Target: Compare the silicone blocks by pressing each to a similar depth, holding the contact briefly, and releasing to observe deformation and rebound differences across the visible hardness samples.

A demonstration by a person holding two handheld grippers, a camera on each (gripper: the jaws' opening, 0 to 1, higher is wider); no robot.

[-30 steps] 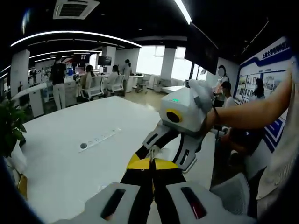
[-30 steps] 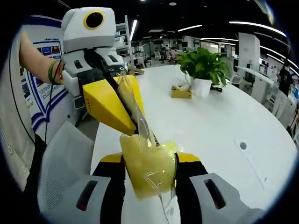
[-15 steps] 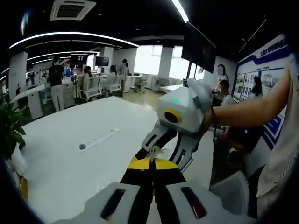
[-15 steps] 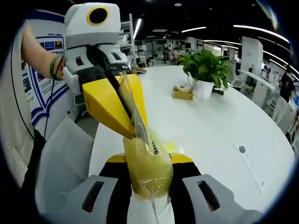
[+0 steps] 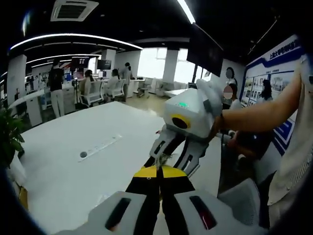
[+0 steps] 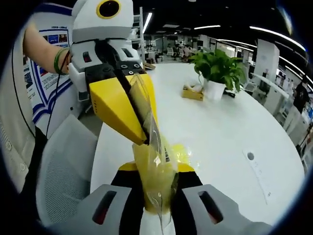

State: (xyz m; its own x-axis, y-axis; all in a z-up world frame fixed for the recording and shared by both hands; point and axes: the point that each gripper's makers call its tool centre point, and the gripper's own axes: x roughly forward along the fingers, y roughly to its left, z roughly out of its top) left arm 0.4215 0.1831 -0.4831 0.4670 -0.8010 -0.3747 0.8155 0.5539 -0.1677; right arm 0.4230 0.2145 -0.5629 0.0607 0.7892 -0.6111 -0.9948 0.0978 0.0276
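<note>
- Right gripper (image 6: 155, 181) squeezes a yellow silicone block in a clear plastic bag (image 6: 155, 171) between its black jaws, held in the air above the edge of the white desk (image 6: 215, 132)
- Left gripper (image 6: 142, 132) comes in from the upper left of the right gripper view, its yellow jaws closed on the top of the same bag
- In the left gripper view the left gripper (image 5: 159, 174) shows its yellow-tipped jaws pressed together on a sliver of the bag, with the right gripper (image 5: 168, 156) just beyond them
- A grey mesh chair (image 6: 66, 166) stands beside the desk
- Farther along the desk sit a potted plant (image 6: 215, 68) and a small yellow box (image 6: 194, 93)
</note>
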